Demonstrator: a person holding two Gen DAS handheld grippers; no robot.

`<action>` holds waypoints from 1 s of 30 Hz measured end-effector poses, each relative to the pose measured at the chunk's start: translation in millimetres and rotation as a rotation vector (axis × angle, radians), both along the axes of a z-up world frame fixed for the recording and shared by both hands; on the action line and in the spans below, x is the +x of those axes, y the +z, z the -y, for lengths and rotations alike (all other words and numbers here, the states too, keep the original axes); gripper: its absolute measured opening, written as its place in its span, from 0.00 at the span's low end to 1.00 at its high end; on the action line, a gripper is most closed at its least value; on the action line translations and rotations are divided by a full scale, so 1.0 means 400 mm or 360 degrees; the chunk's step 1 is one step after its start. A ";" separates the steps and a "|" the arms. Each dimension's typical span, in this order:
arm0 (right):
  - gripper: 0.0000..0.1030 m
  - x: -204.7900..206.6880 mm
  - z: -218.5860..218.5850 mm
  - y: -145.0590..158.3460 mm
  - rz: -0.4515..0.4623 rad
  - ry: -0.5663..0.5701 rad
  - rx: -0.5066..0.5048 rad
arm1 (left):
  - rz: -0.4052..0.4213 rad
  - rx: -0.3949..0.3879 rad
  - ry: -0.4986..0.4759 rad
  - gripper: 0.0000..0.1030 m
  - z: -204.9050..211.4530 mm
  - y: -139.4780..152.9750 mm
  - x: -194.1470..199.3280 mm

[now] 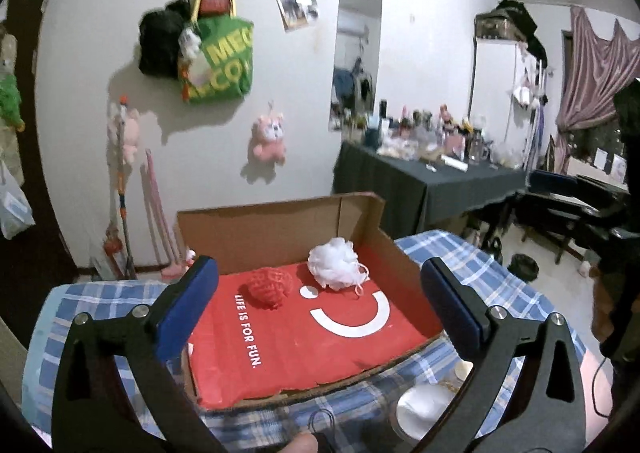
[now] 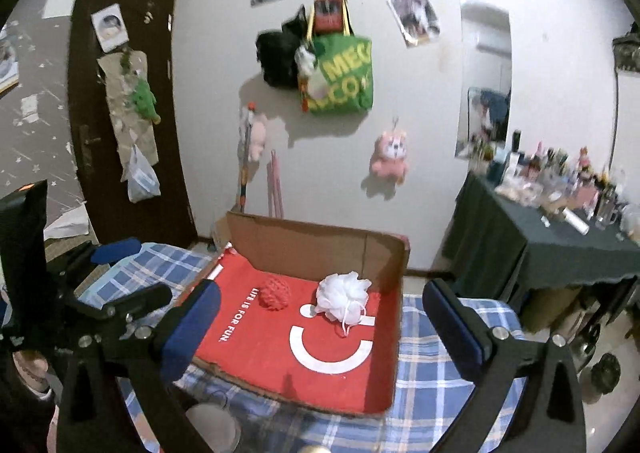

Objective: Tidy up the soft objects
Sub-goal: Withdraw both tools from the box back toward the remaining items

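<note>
So both soft things sat inside the cardboard box on the checked worktop: red scrubby beside white pouf. Left tongs and right tongs hung spread wide and empty, probably because everything was already corralled.

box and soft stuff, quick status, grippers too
Left gripper open, empty. Right gripper open, empty. White loofah and red knit ball apart inside cardboard box. Nothing in the way.
</note>
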State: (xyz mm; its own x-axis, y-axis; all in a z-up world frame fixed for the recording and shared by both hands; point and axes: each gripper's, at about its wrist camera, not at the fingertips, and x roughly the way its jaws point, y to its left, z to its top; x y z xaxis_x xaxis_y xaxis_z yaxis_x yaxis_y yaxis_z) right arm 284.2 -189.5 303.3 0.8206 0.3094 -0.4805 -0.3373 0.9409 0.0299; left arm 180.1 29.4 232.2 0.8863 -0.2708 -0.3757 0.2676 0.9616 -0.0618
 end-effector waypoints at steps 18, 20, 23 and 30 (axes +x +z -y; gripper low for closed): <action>1.00 -0.475 0.015 -0.091 0.0431 -0.0144 0.0012 | 0.0369 -0.0003 0.0069 1.00 0.068 -0.089 -0.436; 1.00 -0.507 0.013 -0.122 0.0455 -0.0176 0.0007 | 0.0366 0.0012 0.0080 1.00 0.074 -0.108 -0.457; 1.00 -0.543 0.008 -0.167 0.0457 -0.0209 0.0000 | 0.0346 0.0004 0.0092 1.00 0.079 -0.140 -0.480; 1.00 -0.587 0.009 -0.259 0.0454 -0.0298 -0.0021 | 0.0285 -0.0024 0.0141 1.00 0.075 -0.214 -0.500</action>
State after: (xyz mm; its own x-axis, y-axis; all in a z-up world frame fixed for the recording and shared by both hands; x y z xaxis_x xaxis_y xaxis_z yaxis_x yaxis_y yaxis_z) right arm 49.5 -192.9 199.6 0.9645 0.1361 -0.2262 -0.1519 0.9869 -0.0537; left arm -19.8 -0.6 146.7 0.9591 -0.1934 -0.2067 0.1902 0.9811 -0.0352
